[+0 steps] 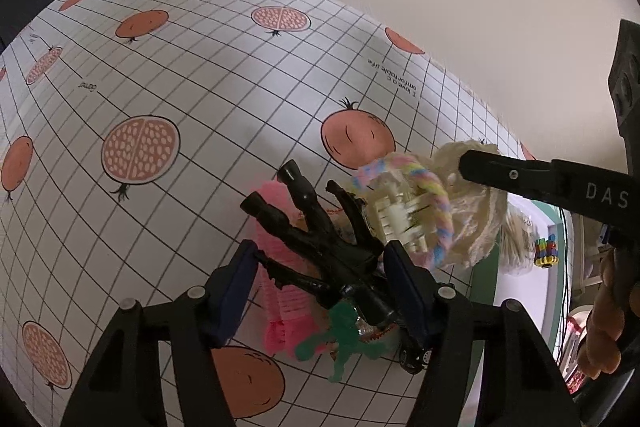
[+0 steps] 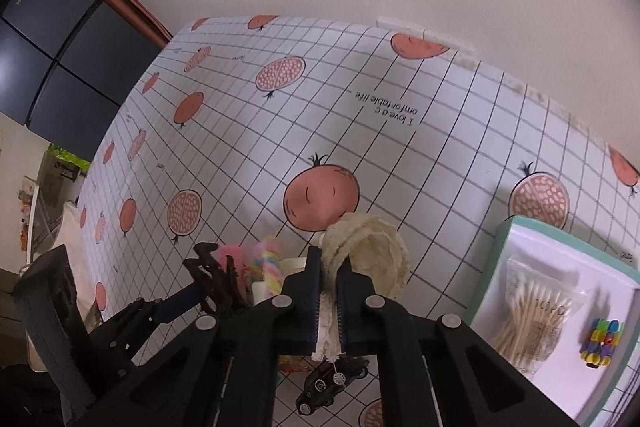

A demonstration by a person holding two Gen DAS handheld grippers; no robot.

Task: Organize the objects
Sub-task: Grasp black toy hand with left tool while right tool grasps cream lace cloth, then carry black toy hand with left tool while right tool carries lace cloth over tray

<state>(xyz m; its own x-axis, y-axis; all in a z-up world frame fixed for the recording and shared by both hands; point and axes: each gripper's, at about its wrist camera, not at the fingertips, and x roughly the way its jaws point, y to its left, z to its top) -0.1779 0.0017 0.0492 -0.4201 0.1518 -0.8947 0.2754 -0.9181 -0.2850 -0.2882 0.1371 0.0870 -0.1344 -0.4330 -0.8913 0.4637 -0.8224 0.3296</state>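
A heap of small things lies on the grid tablecloth [image 1: 208, 75]. My left gripper [image 1: 322, 267] is shut on a black toy hand [image 1: 320, 231] whose fingers stick up over the heap. My right gripper [image 2: 330, 263] is shut on a cream lace cloth [image 2: 380, 247], which bunches above its pads. In the left wrist view the right gripper [image 1: 464, 163] reaches in from the right onto the cream lace cloth [image 1: 476, 227]. A pastel rope ring [image 1: 436, 203], a cream claw clip [image 1: 400, 219], a pink fuzzy piece [image 1: 280, 303] and a green dinosaur [image 1: 344, 339] lie tangled there.
A black toy car [image 2: 332, 383] sits under the right gripper. To the right stands a teal-rimmed tray [image 2: 492, 267] holding a bag of cotton swabs [image 2: 532, 319] and a colourful bead toy [image 2: 602, 343]. A pale wall runs behind the table. A person's hand [image 1: 608, 327] holds the right gripper.
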